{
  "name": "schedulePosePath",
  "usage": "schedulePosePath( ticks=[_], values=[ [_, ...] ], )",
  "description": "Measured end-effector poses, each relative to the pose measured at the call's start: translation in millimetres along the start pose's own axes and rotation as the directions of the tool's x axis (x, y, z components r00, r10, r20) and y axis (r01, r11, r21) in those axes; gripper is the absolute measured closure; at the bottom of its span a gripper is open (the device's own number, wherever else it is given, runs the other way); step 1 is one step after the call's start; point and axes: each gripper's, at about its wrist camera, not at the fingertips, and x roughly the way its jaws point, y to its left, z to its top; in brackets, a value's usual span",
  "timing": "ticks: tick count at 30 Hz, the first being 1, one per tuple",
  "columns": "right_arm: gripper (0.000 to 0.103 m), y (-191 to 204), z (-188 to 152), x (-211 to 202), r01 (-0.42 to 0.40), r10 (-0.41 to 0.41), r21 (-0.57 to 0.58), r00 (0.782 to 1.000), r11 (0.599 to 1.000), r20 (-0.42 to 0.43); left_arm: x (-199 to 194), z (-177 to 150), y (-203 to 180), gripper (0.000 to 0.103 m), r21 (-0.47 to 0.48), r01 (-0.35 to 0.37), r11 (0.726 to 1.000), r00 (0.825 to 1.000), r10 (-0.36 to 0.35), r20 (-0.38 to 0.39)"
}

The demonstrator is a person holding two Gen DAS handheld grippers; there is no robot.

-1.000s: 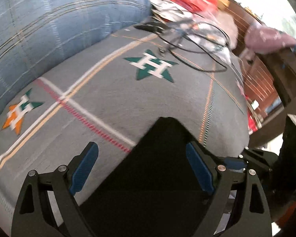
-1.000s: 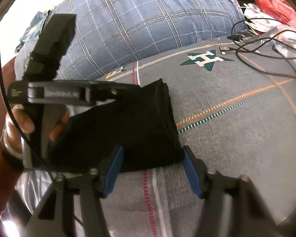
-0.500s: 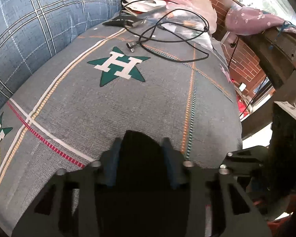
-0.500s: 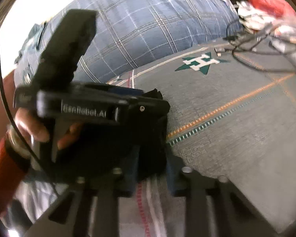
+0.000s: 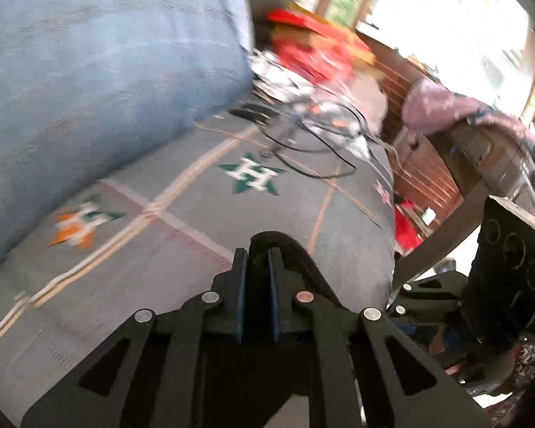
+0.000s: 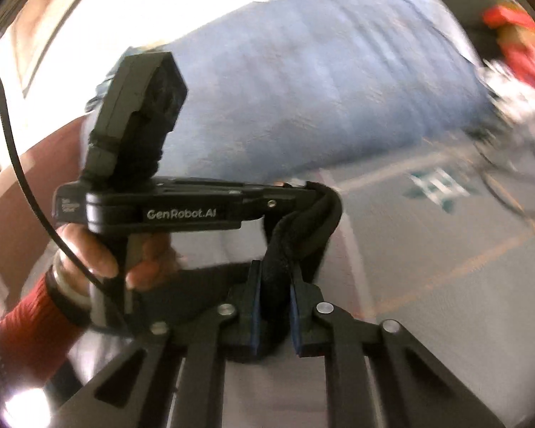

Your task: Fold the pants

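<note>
Both grippers clamped on the black pants [image 6: 303, 221]: left gripper [image 5: 256, 271] at lower centre, right gripper [image 6: 273, 285] pinching a bunched edge, lifted off the bed [image 5: 125, 267]. Mid-fold, I judge. Next: carry both edges over evenly, lay flat.

Motion blur smears the far clutter of red bags [image 5: 314, 50] and cables [image 5: 314, 135] in both views. The black pants [image 6: 303, 221] are mostly hidden behind the left tool [image 6: 285, 196] and the right tool [image 6: 273, 285]; their lower part cannot be seen.
</note>
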Motion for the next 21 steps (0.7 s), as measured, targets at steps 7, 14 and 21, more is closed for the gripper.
schedulePosePath(
  ticks=[7,14,21],
  values=[
    [0.091,89,-15,66,-0.185,0.167,-0.13,0.977,0.974,-0.136,-84,-71,71,0.094,-0.184,-0.209,0.96,0.976,0.216,0.018],
    [0.076,131,-57,143,-0.255,0.195,-0.142,0.92,0.957,-0.34,-114,-139,115,0.063,-0.371,-0.328,0.869,0.941,0.334,-0.05],
    [0.061,103,-27,77,-0.236,0.2,-0.151,0.955,0.96,-0.218,-110,-159,104,0.045,-0.444,-0.301,0.844,0.946,0.323,-0.027]
  ],
)
